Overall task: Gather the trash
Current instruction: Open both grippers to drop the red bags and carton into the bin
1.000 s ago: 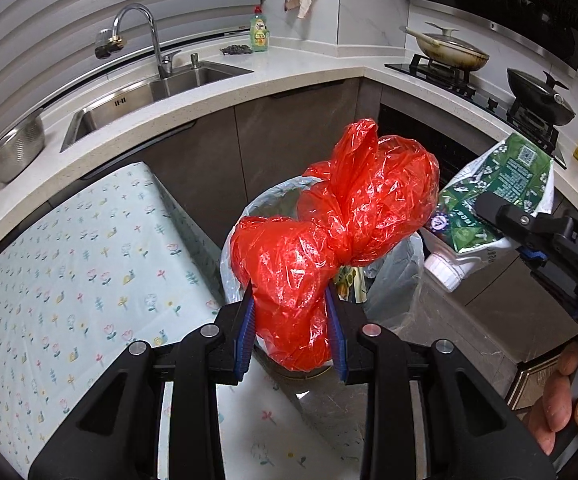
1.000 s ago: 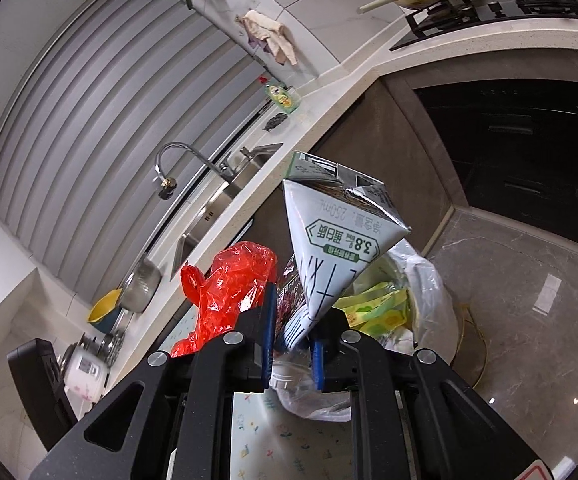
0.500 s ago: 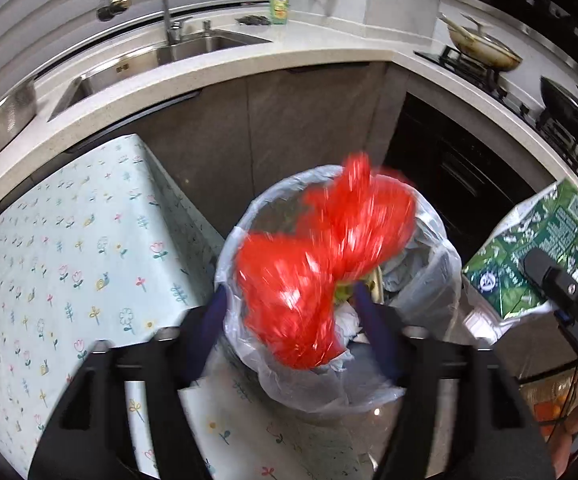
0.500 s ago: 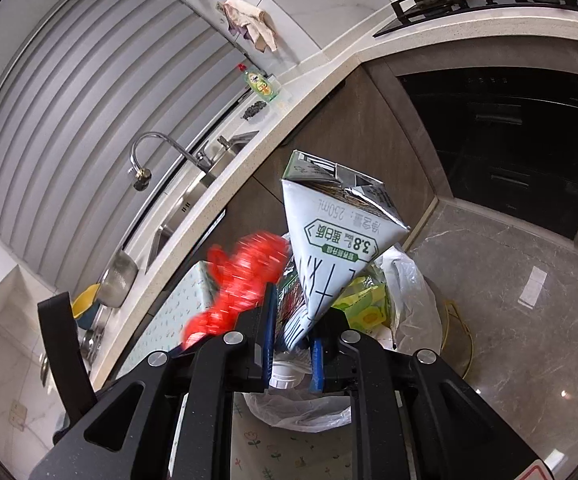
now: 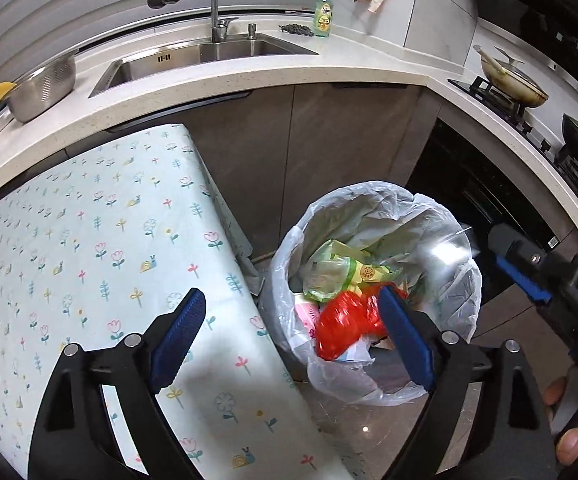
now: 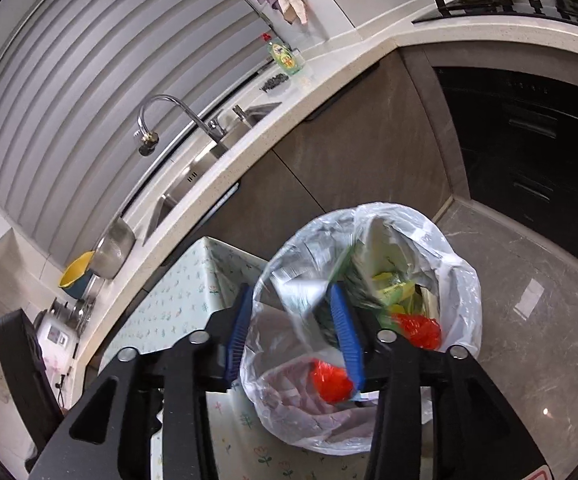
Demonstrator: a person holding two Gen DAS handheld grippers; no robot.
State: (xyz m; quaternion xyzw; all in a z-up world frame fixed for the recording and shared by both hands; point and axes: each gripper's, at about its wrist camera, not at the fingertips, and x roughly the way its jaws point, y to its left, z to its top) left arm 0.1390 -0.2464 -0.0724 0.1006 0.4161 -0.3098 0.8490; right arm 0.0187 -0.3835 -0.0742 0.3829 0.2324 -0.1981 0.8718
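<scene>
A trash bin lined with a clear bag (image 5: 441,216) (image 6: 461,272) stands on the floor beside the table. The red plastic bag (image 5: 345,320) (image 6: 419,330) lies inside it among green and yellow wrappers (image 5: 353,272). My left gripper (image 5: 293,340) is open and empty above the bin's near rim. My right gripper (image 6: 291,324) is open above the bin. A blurred white and green milk carton (image 6: 309,292) is between its fingers, falling into the bin. The right gripper also shows in the left wrist view (image 5: 529,276).
A table with a floral cloth (image 5: 89,260) stands left of the bin. Behind it are a counter with a sink (image 5: 209,56), a colander (image 5: 45,88) and a soap bottle (image 5: 323,16). A stove with pans (image 5: 513,84) is on the right, an oven (image 6: 529,140) below.
Both grippers opened. The red bag dropped from my left gripper into the bin. The milk carton left my right gripper and is falling into the bin.
</scene>
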